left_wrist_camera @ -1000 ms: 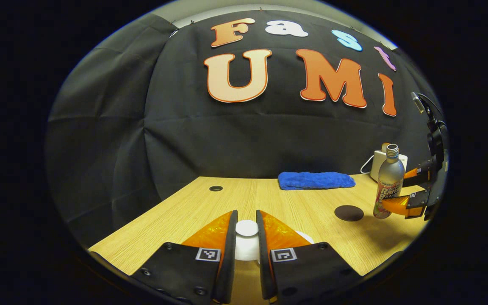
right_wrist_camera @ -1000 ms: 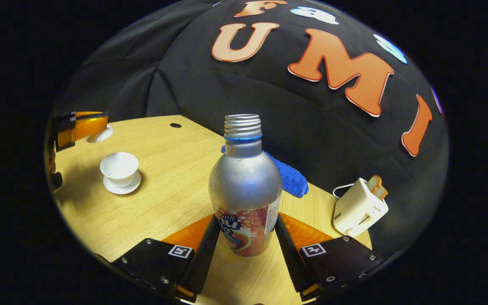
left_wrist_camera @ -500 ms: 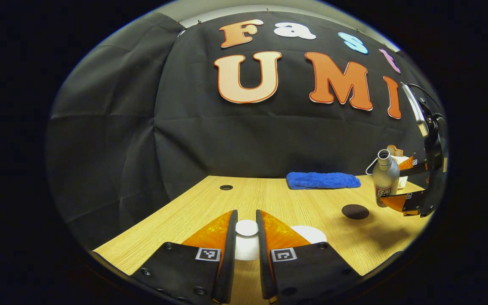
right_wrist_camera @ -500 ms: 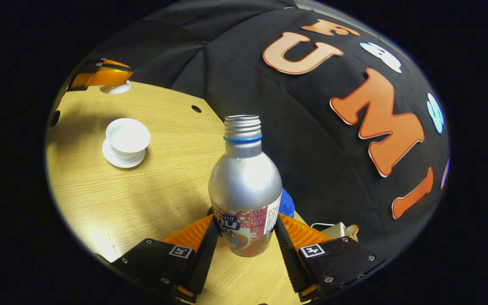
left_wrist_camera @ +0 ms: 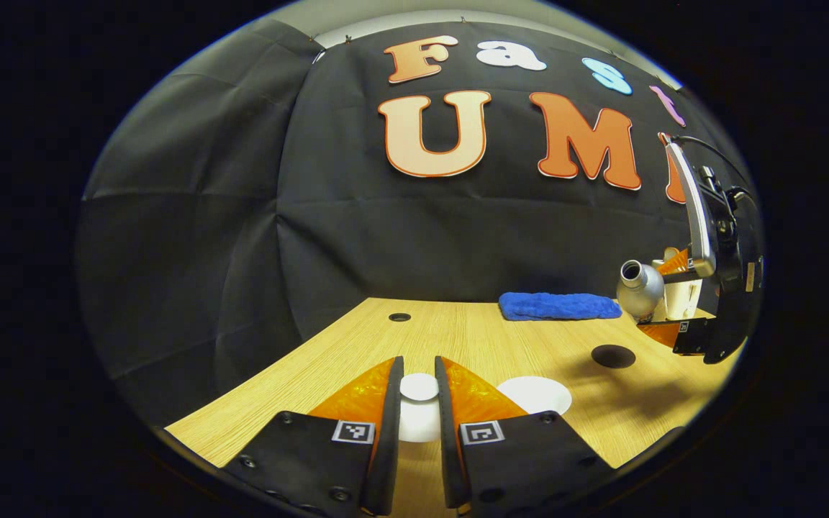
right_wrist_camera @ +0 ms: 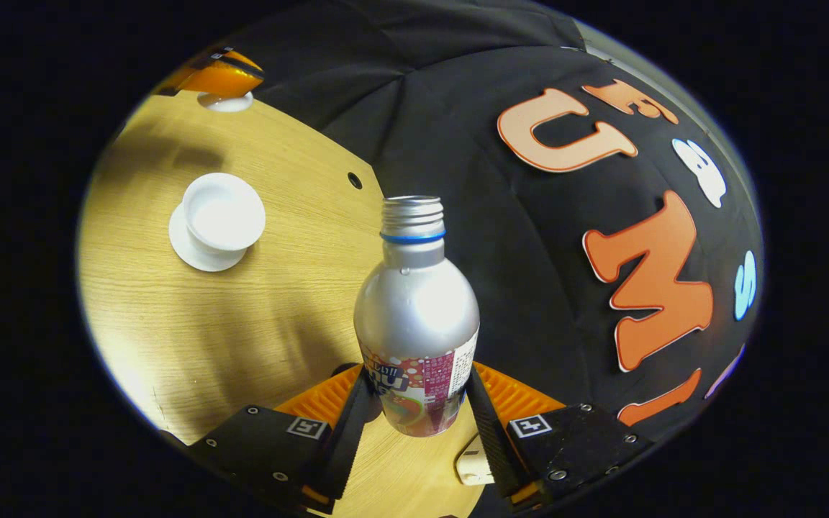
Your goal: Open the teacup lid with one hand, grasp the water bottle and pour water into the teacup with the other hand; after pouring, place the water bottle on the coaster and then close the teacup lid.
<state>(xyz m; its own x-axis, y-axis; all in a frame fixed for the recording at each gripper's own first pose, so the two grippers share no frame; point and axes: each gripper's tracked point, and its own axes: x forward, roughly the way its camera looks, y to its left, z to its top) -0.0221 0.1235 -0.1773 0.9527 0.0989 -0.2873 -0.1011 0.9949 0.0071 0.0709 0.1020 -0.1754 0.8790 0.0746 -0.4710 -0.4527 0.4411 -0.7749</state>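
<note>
In the left gripper view my left gripper is shut on the white teacup lid by its knob, held above the table. The open white teacup on its saucer sits just right of it. Far right, the silver water bottle tilts mouth-first toward the cup, held in the other gripper. In the right gripper view my right gripper is shut on the uncapped bottle. The lidless teacup stands at upper left, and the left gripper with the lid is beyond it. The dark round coaster lies on the table.
A blue cloth lies at the back of the wooden table. A white toaster stands behind the bottle at the far right. A small round hole marks the tabletop near the back wall.
The right gripper has lifted the bottle and tilted it toward the teacup. The left gripper, holding the lid, has drifted left, so the cup now shows more fully beside it.
</note>
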